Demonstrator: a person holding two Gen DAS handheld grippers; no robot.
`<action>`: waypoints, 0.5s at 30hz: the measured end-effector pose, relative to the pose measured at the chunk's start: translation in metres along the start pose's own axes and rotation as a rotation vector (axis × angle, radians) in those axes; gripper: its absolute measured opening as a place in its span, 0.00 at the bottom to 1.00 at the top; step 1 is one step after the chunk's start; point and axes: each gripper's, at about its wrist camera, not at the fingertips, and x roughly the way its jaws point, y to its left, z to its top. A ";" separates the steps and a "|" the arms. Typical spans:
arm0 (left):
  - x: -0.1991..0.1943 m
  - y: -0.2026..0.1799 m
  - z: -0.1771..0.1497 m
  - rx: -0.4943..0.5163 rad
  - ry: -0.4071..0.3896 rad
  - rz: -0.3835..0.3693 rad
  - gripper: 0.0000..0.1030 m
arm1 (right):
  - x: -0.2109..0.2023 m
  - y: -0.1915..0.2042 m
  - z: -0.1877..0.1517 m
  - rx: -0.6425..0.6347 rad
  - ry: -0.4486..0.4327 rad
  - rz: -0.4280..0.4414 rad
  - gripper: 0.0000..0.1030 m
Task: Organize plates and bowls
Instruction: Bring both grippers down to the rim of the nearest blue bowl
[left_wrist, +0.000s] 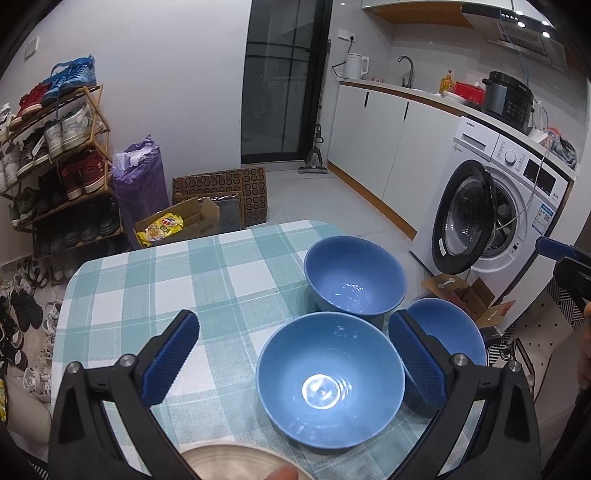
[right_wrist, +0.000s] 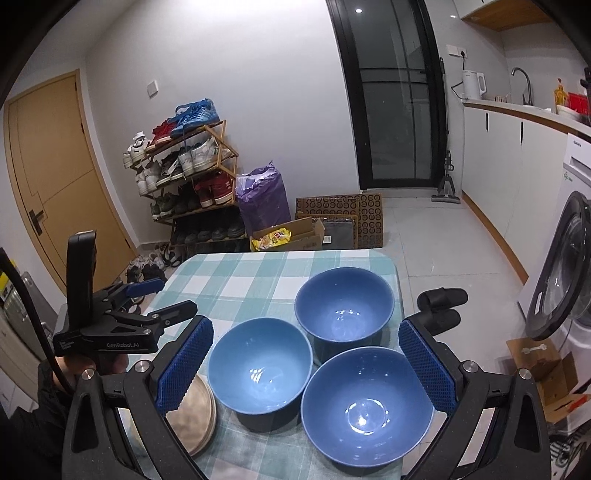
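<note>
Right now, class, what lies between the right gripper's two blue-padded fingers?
In the right wrist view, two round blue ceramic bowls, one on the left and one on the right, sit on the checked tablecloth between the open right gripper's fingers.

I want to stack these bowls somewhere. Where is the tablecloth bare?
Bare: the checked tablecloth left of and behind the three blue bowls, to its far edge. Crowded: the bowls cluster at the right edge, with the beige plates beside them at near left.

Table (right_wrist: 236, 273), checked cloth: three blue bowls (right_wrist: 343, 308) clustered; stacked beige plates (right_wrist: 197, 417) at near edge.
</note>
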 end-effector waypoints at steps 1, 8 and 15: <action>0.003 -0.002 0.002 0.006 0.001 0.002 1.00 | 0.000 -0.003 0.001 0.002 -0.001 -0.004 0.99; 0.031 -0.011 0.017 0.019 0.029 -0.016 1.00 | 0.014 -0.026 0.008 0.021 0.015 -0.033 0.99; 0.053 -0.016 0.027 0.021 0.044 -0.030 1.00 | 0.040 -0.049 0.011 0.062 0.052 -0.041 0.99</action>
